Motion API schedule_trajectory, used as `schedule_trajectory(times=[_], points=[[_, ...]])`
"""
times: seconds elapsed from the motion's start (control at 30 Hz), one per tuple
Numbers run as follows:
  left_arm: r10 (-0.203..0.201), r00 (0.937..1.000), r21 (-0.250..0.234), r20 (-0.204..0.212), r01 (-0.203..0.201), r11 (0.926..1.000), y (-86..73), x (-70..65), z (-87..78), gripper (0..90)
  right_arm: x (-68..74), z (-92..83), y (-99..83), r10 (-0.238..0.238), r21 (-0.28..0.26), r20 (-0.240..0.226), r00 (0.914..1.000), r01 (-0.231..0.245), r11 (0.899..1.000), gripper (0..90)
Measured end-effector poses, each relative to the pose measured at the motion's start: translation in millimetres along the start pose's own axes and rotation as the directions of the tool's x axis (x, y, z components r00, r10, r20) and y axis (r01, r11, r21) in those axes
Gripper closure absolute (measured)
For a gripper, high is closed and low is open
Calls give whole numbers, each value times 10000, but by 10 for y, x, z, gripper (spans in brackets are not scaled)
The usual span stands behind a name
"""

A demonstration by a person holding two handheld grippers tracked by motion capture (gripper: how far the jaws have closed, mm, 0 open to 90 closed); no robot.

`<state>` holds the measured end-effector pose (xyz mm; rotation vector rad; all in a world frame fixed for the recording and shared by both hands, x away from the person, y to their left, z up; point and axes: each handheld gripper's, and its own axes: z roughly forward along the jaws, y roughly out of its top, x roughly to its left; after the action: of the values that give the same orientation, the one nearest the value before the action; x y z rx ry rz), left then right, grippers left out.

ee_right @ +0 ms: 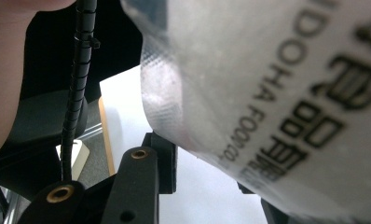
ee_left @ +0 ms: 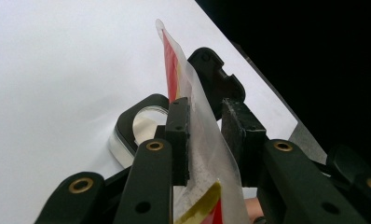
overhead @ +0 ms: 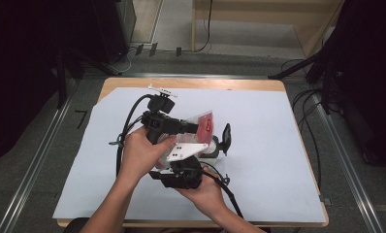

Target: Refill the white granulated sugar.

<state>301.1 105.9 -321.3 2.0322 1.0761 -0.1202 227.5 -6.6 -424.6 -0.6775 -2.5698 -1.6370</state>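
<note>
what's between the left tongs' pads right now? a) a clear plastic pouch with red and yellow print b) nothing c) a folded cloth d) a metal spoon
a: in the left gripper view the clear pouch with red and yellow print stands edge-on between the pads of the left tongs.

Two bare forearms are coming in from six o'clock in the high view, with no sleeve showing. The left gripper [overhead: 193,128] is showing a black body, a thick black cable looping off toward nine o'clock, and a small white plate with dark dots at its twelve o'clock end. The right gripper [overhead: 215,148] is wearing a pale three-cornered plate dotted with dark holes, its black cable trailing toward five o'clock. In the left gripper view, black jaw arms are carrying brass-ringed holes and rough dark pads. The right gripper view is showing a ribbed, spiral-wrapped black cable cinched with a tie.
</note>
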Motion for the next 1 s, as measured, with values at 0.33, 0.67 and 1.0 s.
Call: schedule_trajectory(times=[0.33,0.67,1.0], points=[[-43,10000,-2,46,43,10000,0,6,1,730,-2,1,0,-13,8,-1,10000,13,10000,666],[-6,10000,6,21,6,10000,1,4,1,731,-2,0,0,-18,5,6,10000,18,10000,666],[19,10000,-8,-3,-19,10000,2,-3,0,731,-1,0,0,-13,-14,9,10000,13,10000,666]])
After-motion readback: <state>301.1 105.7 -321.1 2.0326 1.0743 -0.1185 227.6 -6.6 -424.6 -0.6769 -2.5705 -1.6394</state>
